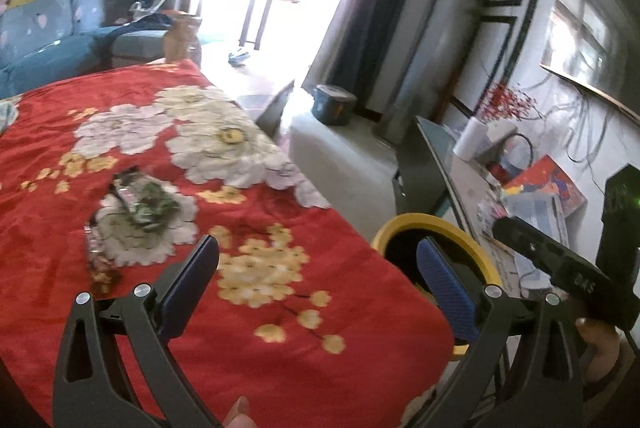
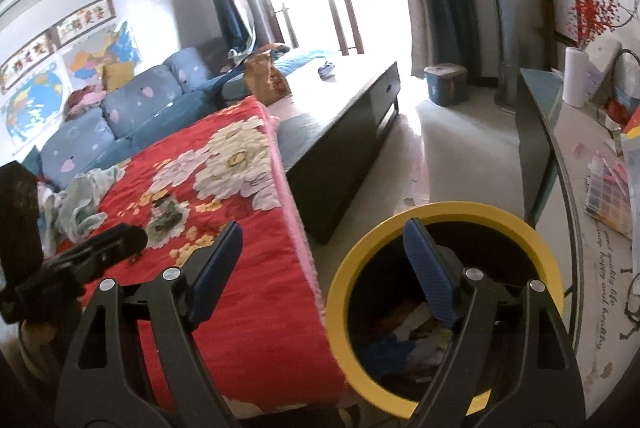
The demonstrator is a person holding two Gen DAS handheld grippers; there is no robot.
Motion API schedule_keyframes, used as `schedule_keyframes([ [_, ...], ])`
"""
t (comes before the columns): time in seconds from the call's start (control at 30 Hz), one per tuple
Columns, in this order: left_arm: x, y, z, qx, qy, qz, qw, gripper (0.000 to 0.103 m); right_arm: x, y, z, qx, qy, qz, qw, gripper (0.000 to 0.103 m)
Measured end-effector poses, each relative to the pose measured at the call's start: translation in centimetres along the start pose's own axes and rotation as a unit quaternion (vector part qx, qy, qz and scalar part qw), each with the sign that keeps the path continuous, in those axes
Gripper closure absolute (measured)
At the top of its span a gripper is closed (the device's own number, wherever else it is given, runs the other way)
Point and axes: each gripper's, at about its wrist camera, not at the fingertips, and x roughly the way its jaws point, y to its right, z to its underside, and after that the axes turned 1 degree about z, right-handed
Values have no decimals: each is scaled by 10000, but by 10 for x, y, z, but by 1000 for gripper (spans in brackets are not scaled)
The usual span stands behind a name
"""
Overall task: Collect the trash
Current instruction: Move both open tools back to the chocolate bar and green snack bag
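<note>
A crumpled green wrapper (image 1: 150,202) and other wrappers (image 1: 96,248) lie on the red floral blanket (image 1: 260,308). My left gripper (image 1: 318,260) is open and empty above the blanket's right part, right of the wrappers. A yellow-rimmed black bin (image 2: 444,304) stands beside the blanket's edge with trash inside. My right gripper (image 2: 320,240) is open and empty above the gap between blanket (image 2: 256,292) and bin. The green wrapper also shows in the right wrist view (image 2: 168,214). The bin's rim shows in the left wrist view (image 1: 436,224).
A light green cloth (image 2: 80,204) lies at the blanket's far left. A dark low table (image 2: 348,132) stands beyond the blanket. A glass-topped table (image 2: 592,188) with papers and a paper roll (image 2: 574,78) stands right of the bin. A blue sofa (image 2: 120,112) is behind.
</note>
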Motion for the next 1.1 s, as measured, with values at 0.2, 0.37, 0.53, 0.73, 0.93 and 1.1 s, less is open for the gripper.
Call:
schedule_keyframes([
  [0.2,-9,-29,-2,-287,87,-260,9992,7,9,-19,1,-173,-127,-187,9996,29],
  [0.37,-15,-49,-4,-463,118,-443,9979,7,18,-38,1,-291,-246,-384,9985,29],
  [0.53,-22,-73,-3,-706,141,-667,9952,7,33,-60,-3,-397,-421,-641,9963,29],
  [0.73,-27,-103,2,-947,61,-967,9908,7,63,-85,-6,-439,-791,-1020,9907,29],
  [0.93,-23,-132,10,-1208,-148,-1096,9865,8,98,-110,-12,-493,-1105,-1298,9841,37],
  [1.1,-15,-149,15,-1481,-301,-915,9843,29,131,-133,-16,-625,-1417,-1469,9769,49],
])
